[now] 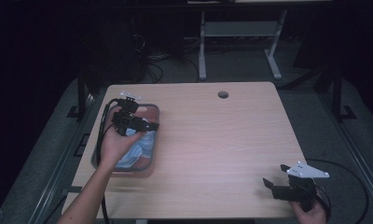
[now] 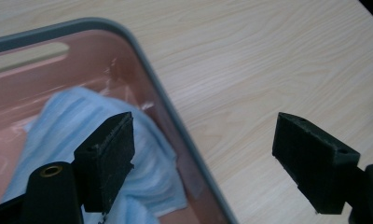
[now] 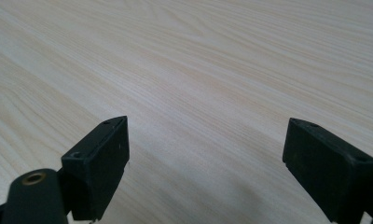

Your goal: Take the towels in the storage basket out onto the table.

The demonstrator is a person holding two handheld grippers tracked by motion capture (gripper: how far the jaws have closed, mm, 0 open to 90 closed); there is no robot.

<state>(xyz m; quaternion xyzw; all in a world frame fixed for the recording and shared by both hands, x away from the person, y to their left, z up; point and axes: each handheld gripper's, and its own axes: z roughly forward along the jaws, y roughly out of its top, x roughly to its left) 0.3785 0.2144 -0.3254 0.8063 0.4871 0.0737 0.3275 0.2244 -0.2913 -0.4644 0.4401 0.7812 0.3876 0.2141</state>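
Your left gripper hangs wide open and empty over the right rim of the pink tray at the table's left, the light-blue cloth lying inside, while your right gripper, equally open, holds nothing near the near-right corner.

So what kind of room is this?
Probably a lab or workshop: a plain wooden table, loose cables on the grey floor behind, another desk frame, and a pink bin holding blue cloth.
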